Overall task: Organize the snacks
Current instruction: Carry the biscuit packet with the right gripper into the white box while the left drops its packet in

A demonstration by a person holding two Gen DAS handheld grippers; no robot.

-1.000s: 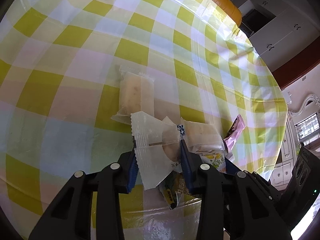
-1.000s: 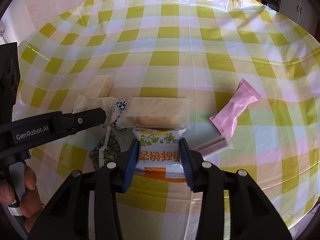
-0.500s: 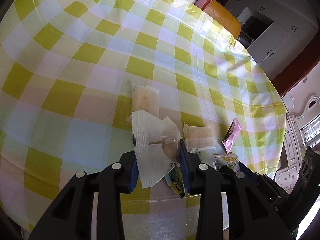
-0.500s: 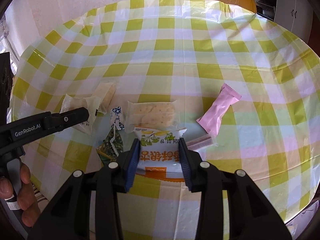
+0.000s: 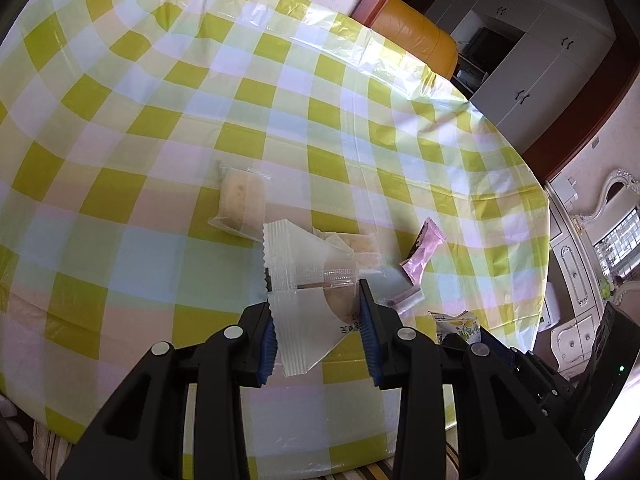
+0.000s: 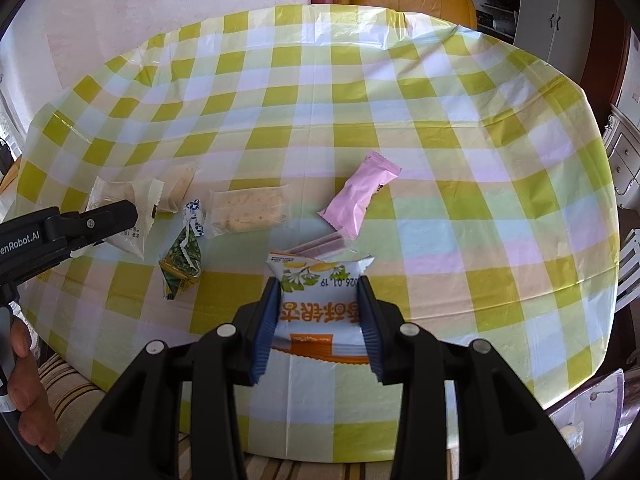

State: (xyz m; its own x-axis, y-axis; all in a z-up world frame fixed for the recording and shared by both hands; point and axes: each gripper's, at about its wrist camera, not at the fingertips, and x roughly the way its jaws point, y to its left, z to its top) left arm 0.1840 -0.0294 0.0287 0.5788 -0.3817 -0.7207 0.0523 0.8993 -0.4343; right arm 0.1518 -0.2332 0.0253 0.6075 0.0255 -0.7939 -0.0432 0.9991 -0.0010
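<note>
With my left gripper [image 5: 316,326] clamped on the clear-wrapped pastry [image 5: 308,292] and my right gripper [image 6: 318,328] clamped on the orange-and-white packet [image 6: 318,304], both clear of the checked tablecloth [image 6: 360,92], I rate slippage the main risk, since each slick wrapper is pinched only at its sides.
</note>
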